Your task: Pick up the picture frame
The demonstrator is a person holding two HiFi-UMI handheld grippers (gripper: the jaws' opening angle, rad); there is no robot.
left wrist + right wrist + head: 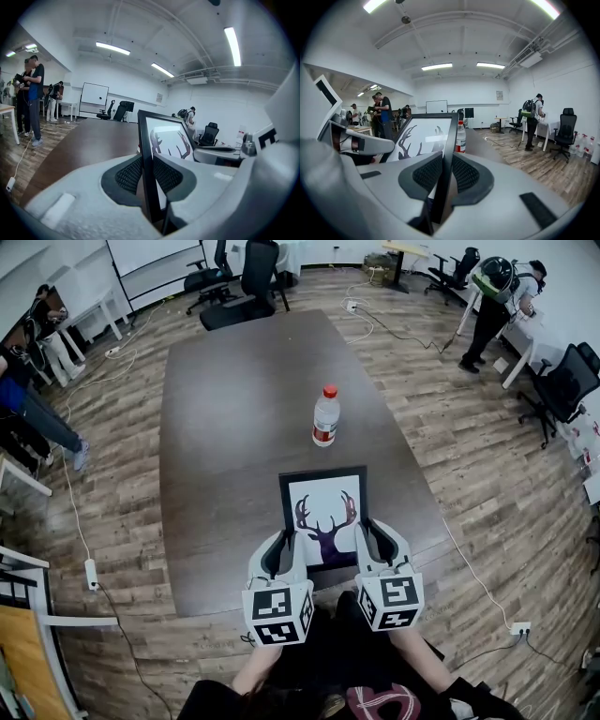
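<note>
A black picture frame (324, 513) with a dark antlered deer print hangs just above the near end of the brown table (225, 427). My left gripper (282, 555) is shut on its left edge; in the left gripper view the black rail (146, 164) stands pinched between the mesh pads. My right gripper (372, 547) is shut on the right edge, where the rail (446, 159) sits between the pads in the right gripper view. The frame tilts up, its far end higher.
A plastic water bottle (325, 417) with a red cap stands on the table just beyond the frame. Office chairs (246, 282) stand at the table's far end. People (497, 306) stand at the room's sides. Cables (75, 512) lie on the wood floor.
</note>
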